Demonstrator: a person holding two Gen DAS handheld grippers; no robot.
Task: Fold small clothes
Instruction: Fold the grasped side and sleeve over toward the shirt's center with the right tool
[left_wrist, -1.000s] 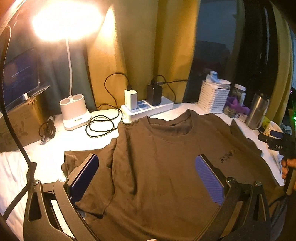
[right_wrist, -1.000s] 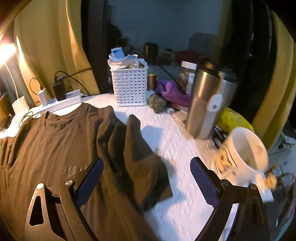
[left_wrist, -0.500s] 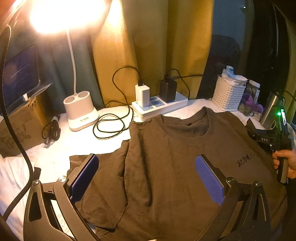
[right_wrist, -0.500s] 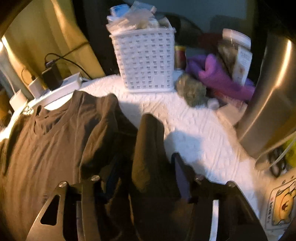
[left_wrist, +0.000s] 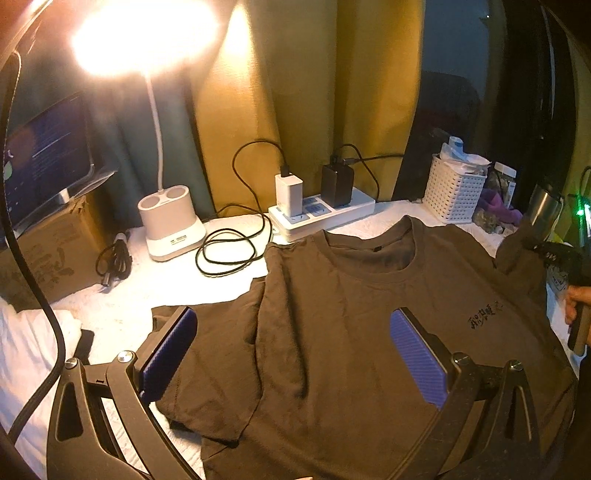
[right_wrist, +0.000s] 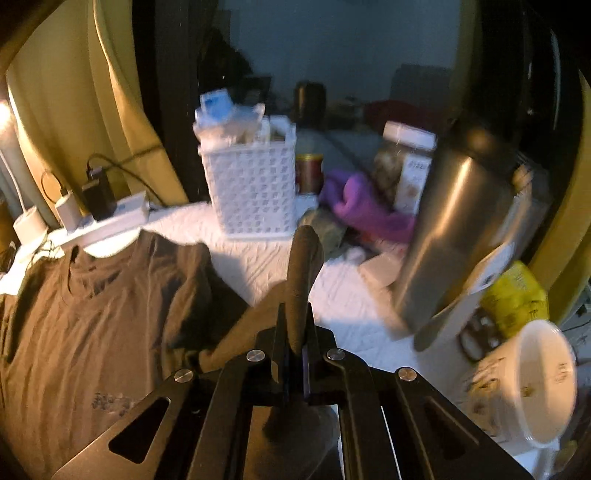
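Two fingers of my right gripper (right_wrist: 293, 354) have just squeezed shut on the shirt's right sleeve (right_wrist: 301, 273). My left gripper (left_wrist: 295, 354) hangs wide open, holding nothing. I think folding has barely begun: the brown shirt (left_wrist: 354, 332) lies flat on the white table (left_wrist: 155, 288).

Count: one brown short-sleeved T-shirt (left_wrist: 354, 332); two black two-finger grippers, left gripper (left_wrist: 295, 354) and right gripper (right_wrist: 293, 332). One white gooseneck desk lamp (left_wrist: 170, 221), one white power strip (left_wrist: 325, 218) carrying two chargers: one white charger (left_wrist: 289, 192), one black charger (left_wrist: 337, 184). One white perforated plastic basket (right_wrist: 255, 192), one stainless steel tumbler (right_wrist: 454, 229), one white printed mug (right_wrist: 532, 384), one clear jar with white lid (right_wrist: 406, 162), one purple cloth (right_wrist: 365, 206), one brown cardboard box (left_wrist: 51, 254), one dark screen (left_wrist: 48, 155).
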